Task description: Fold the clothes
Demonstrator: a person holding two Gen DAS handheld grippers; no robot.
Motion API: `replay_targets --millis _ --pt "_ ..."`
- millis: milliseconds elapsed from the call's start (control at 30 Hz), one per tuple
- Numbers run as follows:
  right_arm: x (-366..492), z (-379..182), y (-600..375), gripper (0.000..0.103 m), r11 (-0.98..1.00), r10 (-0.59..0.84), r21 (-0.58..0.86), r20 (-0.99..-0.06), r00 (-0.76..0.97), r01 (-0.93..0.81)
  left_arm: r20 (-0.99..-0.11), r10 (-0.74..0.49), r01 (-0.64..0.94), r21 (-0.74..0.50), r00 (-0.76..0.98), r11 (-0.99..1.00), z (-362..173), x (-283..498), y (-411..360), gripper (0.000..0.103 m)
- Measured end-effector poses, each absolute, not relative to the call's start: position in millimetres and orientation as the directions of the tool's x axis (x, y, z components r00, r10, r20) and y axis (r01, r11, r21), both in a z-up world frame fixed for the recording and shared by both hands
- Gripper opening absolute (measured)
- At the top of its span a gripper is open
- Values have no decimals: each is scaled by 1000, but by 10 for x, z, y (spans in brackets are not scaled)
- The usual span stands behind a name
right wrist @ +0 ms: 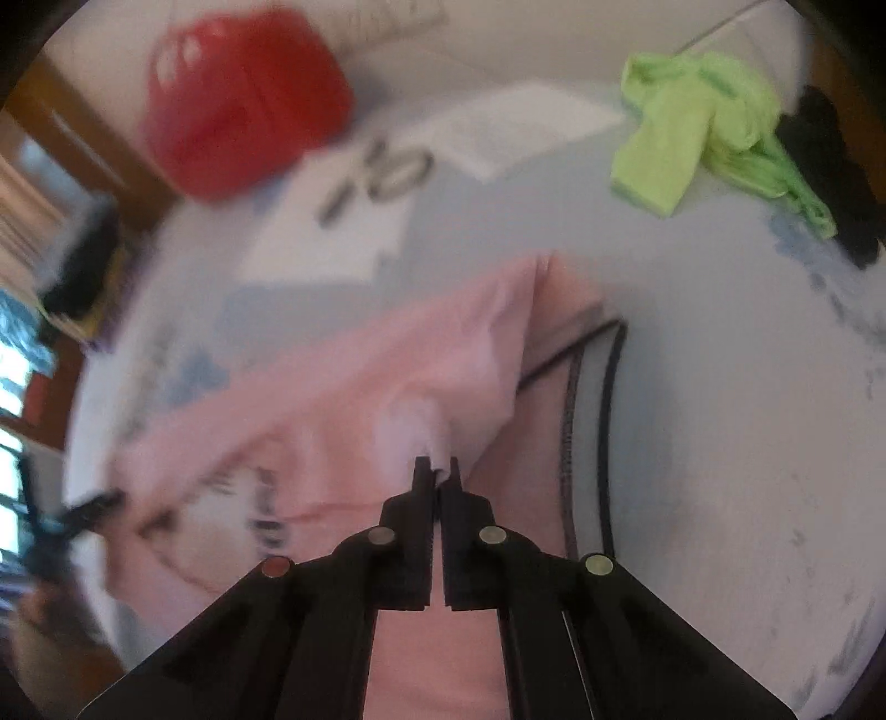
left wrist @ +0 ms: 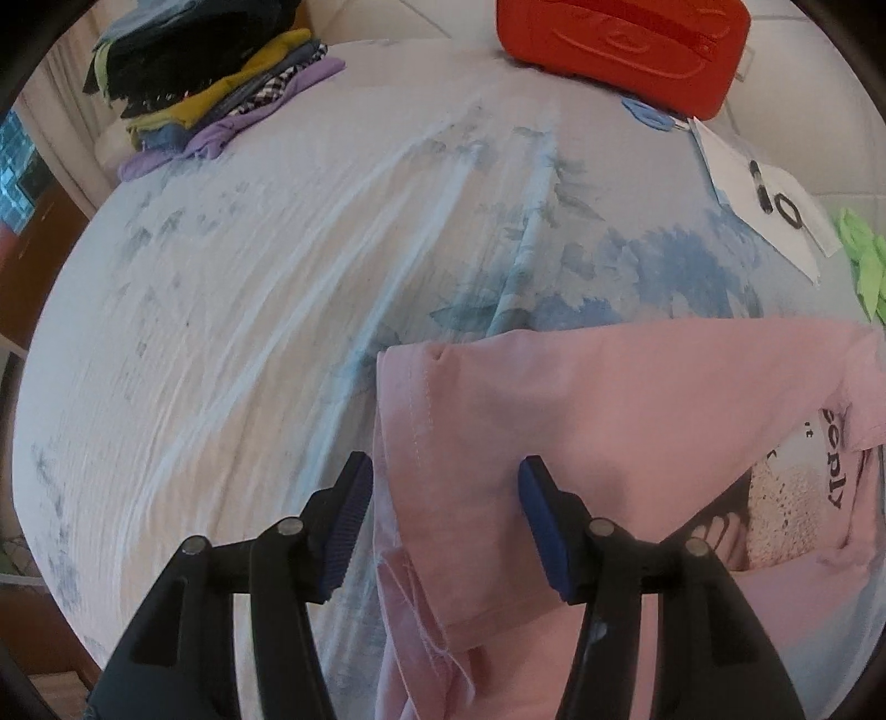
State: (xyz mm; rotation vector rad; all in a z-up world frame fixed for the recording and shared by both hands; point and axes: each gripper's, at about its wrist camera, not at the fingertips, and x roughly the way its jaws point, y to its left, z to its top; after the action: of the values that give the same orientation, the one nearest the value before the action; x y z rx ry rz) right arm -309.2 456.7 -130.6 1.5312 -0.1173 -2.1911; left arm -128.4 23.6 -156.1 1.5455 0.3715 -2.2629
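Pink cotton is what you've got in play: the pink T-shirt [left wrist: 637, 399] lies on the bed [left wrist: 232, 310], over toward its near right side, with a printed panel and some lettering showing where the fabric is folded back. Your left hand-held gripper [left wrist: 443, 471] has its jaws spread wide, straddling the hemmed sleeve edge without pinching anything; the left blue pad [left wrist: 349, 526] sits over the bedsheet, the right one over the shirt. Your right hand-held gripper [right wrist: 437, 471] is clamped down tight on a bunched bit of the pink T-shirt, and the cloth pulls up in a ridge away from the tips. That view is pretty blurry, so finer detail is hard to tell.

Around the bed: a stack of folded clothes [left wrist: 221, 83] at the far left corner, a red case [left wrist: 620, 44] at the far edge, a white sheet of paper [left wrist: 764, 194] with a marker [left wrist: 760, 185] and a black ring [left wrist: 787, 209] on it toward the far right, and a lime green garment [right wrist: 698, 127] crumpled near the right edge beside something dark.
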Motion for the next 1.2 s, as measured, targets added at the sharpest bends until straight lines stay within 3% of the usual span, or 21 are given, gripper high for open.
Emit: replay_targets --millis 133,233,300,333,400,500,600,700,867,900,933,1000,1133,1200 --pt "-2787 -946 4893 3 -869 -483 412 -827 -287 275 -932 -152 452 -14 -328 -892 -1564 -1240 181 54" --pt "-2594 -1075 5111 4 -883 -463 425 -856 -228 198 -937 -151 451 -7 -314 -893 -1579 -1226 137 54" --pt "-2541 -1320 5111 12 -924 -367 340 -917 -158 177 -938 -150 450 -7 -311 -893 -1563 -1209 116 54" --pt "-2515 -1418 5155 22 -942 -321 299 -937 -140 155 -936 -147 452 -14 -319 -892 -1537 -1191 106 54" --pt "-2468 -1478 5223 24 -956 -281 261 -948 -153 138 -932 -140 454 -28 -334 -891 -1485 -1154 88 54" --pt "-2433 -1335 5178 25 -926 -365 334 -911 -190 175 -929 -132 452 -40 -344 -891 -1424 -1146 41 54" --pt "-2489 -1266 4995 32 -921 -363 319 -911 -197 224 -930 -90 450 -86 -356 -889 -1438 -1168 11 54" --pt "-2621 -1344 5009 39 -913 -401 374 -897 -186 163 -935 -52 457 -123 -352 -881 -1512 -1188 27 54" --pt "-2729 -1489 4964 42 -903 -429 412 -887 -174 122 -947 -40 433 -108 -319 -895 -1654 -1228 194 54" --pt "-2749 -1511 4932 43 -900 -435 419 -884 -173 123 -949 -46 417 -93 -311 -904 -1676 -1239 242 53" --pt "-2818 -1516 4937 43 -906 -422 407 -887 -189 116 -947 -64 398 -70 -315 -915 -1670 -1252 290 30" --pt "-2957 -1526 4946 45 -919 -395 382 -892 -221 103 -942 -109 363 -14 -317 -932 -1627 -1297 359 14" --pt "-3362 -1570 4937 50 -943 -330 327 -902 -278 58 -927 -199 364 74 -319 -929 -1532 -1356 331 11" --pt "-3544 -1627 4880 60 -949 -314 309 -910 -270 61 -910 -278 364 157 -308 -918 -1509 -1356 300 11"
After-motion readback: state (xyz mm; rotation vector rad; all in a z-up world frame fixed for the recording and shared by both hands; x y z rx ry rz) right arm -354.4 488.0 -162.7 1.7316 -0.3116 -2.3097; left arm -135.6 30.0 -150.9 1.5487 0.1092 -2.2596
